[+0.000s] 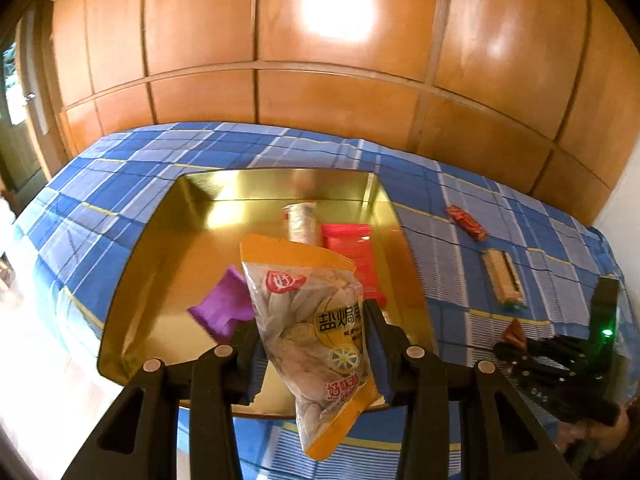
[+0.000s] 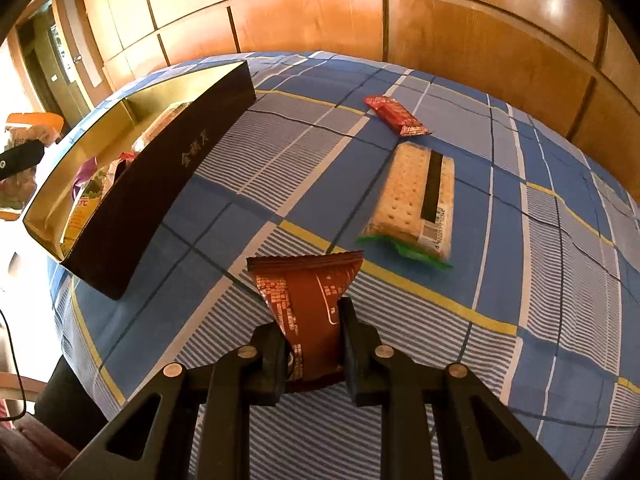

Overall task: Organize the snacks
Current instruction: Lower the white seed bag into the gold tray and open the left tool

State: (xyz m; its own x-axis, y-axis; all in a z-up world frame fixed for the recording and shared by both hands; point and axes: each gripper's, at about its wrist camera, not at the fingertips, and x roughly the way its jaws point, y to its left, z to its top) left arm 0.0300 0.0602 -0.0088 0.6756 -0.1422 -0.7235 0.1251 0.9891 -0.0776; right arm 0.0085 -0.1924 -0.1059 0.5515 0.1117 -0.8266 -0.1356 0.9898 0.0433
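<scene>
My left gripper (image 1: 316,344) is shut on a yellow and clear snack bag (image 1: 308,320), held above the near part of a gold-lined box (image 1: 160,264). Inside the box lie a purple packet (image 1: 224,304), a red packet (image 1: 354,256) and a clear-wrapped roll (image 1: 300,222). My right gripper (image 2: 312,344) is shut on a brown snack packet (image 2: 308,296), held over the cloth to the right of the box (image 2: 160,176). That right gripper (image 1: 520,350) also shows at the right edge of the left wrist view, with the brown packet (image 1: 514,332) in it.
A blue plaid cloth (image 2: 520,240) covers the table. On it lie a cracker pack with green ends (image 2: 416,196) and a small red packet (image 2: 394,114). Wooden panelling (image 1: 320,92) stands behind. The cloth drops off at the near left edge.
</scene>
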